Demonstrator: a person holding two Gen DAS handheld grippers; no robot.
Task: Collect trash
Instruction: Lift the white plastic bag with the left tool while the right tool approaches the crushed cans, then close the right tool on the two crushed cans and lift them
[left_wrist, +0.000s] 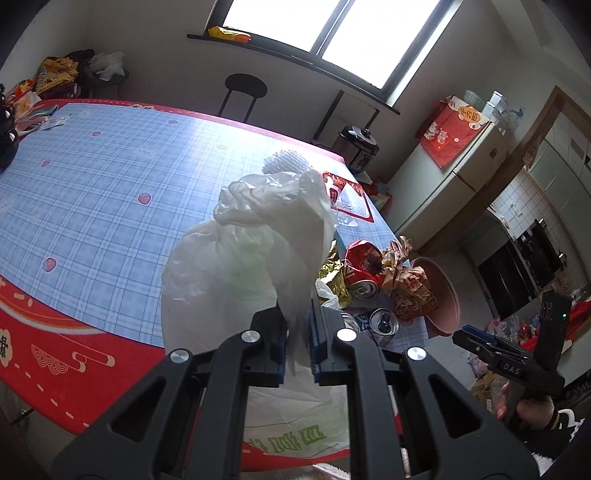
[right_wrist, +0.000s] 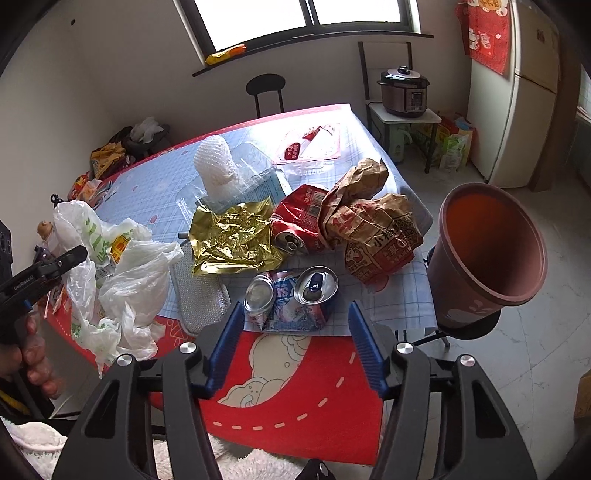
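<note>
Trash lies heaped at the near right end of a table (right_wrist: 147, 192) covered in a blue checked cloth with a red border. In the right wrist view a crushed silver can (right_wrist: 317, 284) sits nearest the edge on a flattened purple wrapper (right_wrist: 295, 314), with a second squashed can (right_wrist: 258, 295) just left of it. Beyond them are a gold foil wrapper (right_wrist: 232, 236), a crumpled red can (right_wrist: 299, 221) and crumpled brown paper bags (right_wrist: 369, 225), the bags touching the red can. Farther still stand a white foam net (right_wrist: 216, 162) and a clear plastic tray (right_wrist: 310, 147).

The left gripper (left_wrist: 299, 332) points steeply down toward the table and is clamped on a fold of a white plastic bag (left_wrist: 236, 266), which billows up ahead of the pads and hangs below them over the table's near edge. From the right wrist view the same bag (right_wrist: 125, 280) drapes at the left, with a hand (right_wrist: 33, 354) wrapped around the gripper's handle.

The right gripper (right_wrist: 295, 339) tilts down at the table's near edge, its blue-padded jaws apart with nothing pressed between them; the silver can lies just beyond the tips. A hand (left_wrist: 528, 410) grips its handle at the lower right of the left wrist view.

A brown-red plastic bin (right_wrist: 491, 258) stands just off the table's right corner, tilted with its mouth toward the camera
</note>
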